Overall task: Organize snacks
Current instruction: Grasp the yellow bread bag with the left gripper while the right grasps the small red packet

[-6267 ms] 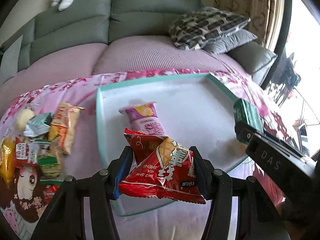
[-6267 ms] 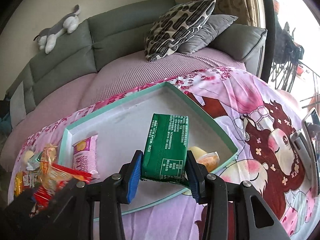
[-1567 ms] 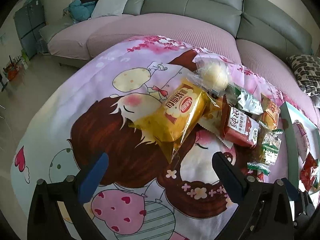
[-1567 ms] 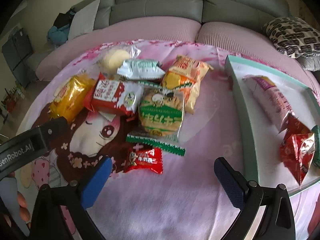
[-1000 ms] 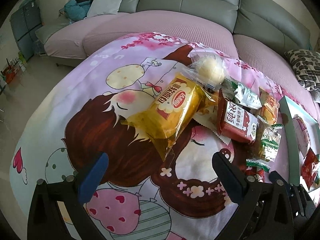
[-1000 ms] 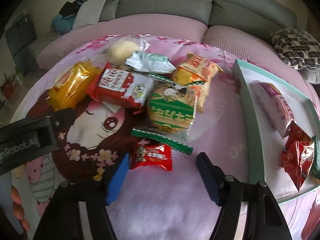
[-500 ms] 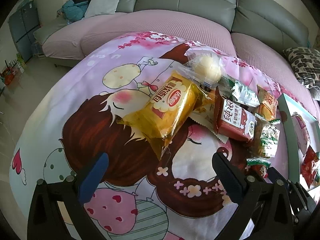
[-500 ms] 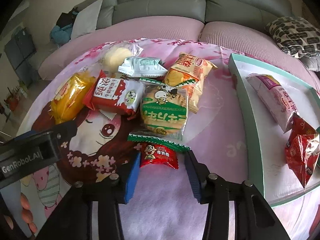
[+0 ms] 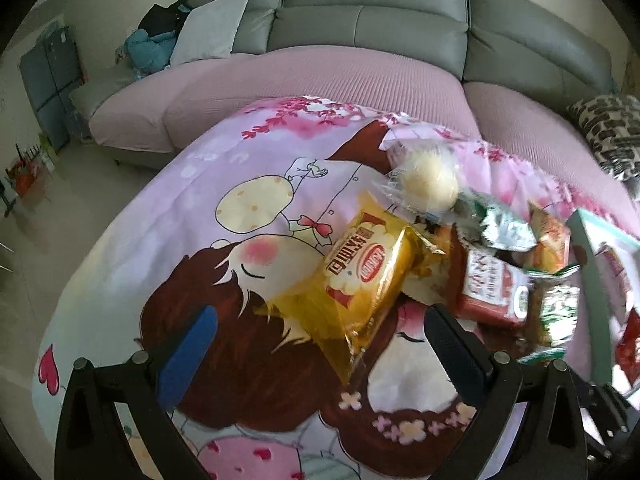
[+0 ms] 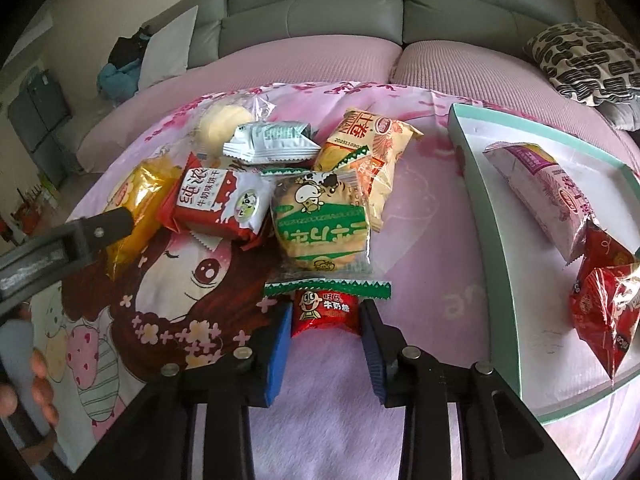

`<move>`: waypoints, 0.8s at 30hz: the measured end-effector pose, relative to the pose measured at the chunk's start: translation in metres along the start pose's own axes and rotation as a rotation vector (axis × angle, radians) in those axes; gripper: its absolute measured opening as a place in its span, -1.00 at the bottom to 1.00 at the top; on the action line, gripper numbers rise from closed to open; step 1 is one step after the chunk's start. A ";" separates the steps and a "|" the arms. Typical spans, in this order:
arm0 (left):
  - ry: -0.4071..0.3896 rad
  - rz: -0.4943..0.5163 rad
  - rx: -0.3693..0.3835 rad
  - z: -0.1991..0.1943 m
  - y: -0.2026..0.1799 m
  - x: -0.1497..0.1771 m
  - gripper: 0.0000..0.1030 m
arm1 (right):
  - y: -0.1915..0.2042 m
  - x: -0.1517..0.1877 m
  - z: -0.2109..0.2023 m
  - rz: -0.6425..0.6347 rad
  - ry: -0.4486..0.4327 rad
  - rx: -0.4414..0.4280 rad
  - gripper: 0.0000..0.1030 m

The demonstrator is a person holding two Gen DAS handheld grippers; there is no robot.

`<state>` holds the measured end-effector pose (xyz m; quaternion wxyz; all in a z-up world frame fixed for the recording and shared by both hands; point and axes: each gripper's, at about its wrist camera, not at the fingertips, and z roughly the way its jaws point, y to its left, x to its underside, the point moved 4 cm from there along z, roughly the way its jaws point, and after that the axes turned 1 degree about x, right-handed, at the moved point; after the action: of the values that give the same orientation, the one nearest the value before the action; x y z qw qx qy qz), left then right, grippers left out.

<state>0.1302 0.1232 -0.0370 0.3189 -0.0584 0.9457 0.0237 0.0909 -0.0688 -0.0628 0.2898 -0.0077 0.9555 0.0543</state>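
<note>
Your right tongs [image 10: 325, 330] have their two blue-padded fingers [image 10: 279, 344] set on either side of the small red candy packet [image 10: 323, 312], closed to a narrow gap about its width. The pads sit against or just beside the packet's two ends; you cannot tell from the right wrist view whether they press it yet. The packet lies flat on the pink cartoon cloth [image 10: 420, 240] covering the table, near the table's front edge, just below the serrated green strip of the round cracker pack [image 10: 318, 220].

Beyond that pack, the rest of the pile spreads toward the sofa [image 10: 360, 8]: a red-and-white biscuit packet [image 10: 216, 204], a silver-green packet [image 10: 272, 142], an orange chip bag [image 10: 366, 152] and a pale round bun in clear wrap [image 10: 222, 126].

On the right side of the table sits the teal-rimmed tray [image 10: 486, 236], holding a pink packet [image 10: 540, 196] and a red peanut bag [image 10: 604, 292].

Your left tongs [image 9: 318, 340] stand wide apart and hold nothing. The yellow cake bag [image 9: 360, 280] lies on the cloth between and just ahead of their fingers, its clear tail end reaching down toward the gap, touching neither finger.
</note>
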 end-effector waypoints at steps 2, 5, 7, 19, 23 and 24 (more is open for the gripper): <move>-0.004 0.007 0.006 0.006 -0.003 -0.001 0.99 | 0.000 0.000 0.000 -0.001 0.000 0.000 -0.29; -0.024 0.026 0.026 0.012 -0.008 -0.004 0.99 | -0.001 0.000 0.000 0.002 0.001 -0.003 -0.29; -0.037 0.033 0.037 0.014 -0.012 -0.006 0.91 | -0.001 0.000 0.000 0.002 0.001 -0.004 -0.29; 0.038 0.013 0.041 0.023 -0.015 0.001 -0.07 | -0.002 -0.001 -0.002 0.004 -0.003 -0.008 -0.37; 0.069 0.006 0.048 0.019 -0.015 0.005 -0.12 | -0.002 -0.001 -0.003 0.000 -0.003 -0.009 -0.39; 0.073 0.007 0.049 0.018 -0.015 0.006 -0.13 | -0.003 -0.001 -0.003 0.000 -0.003 -0.009 -0.39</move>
<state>0.1382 0.1093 -0.0556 0.2853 -0.0482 0.9572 -0.0003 0.0901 -0.0717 -0.0597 0.2912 -0.0090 0.9548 0.0586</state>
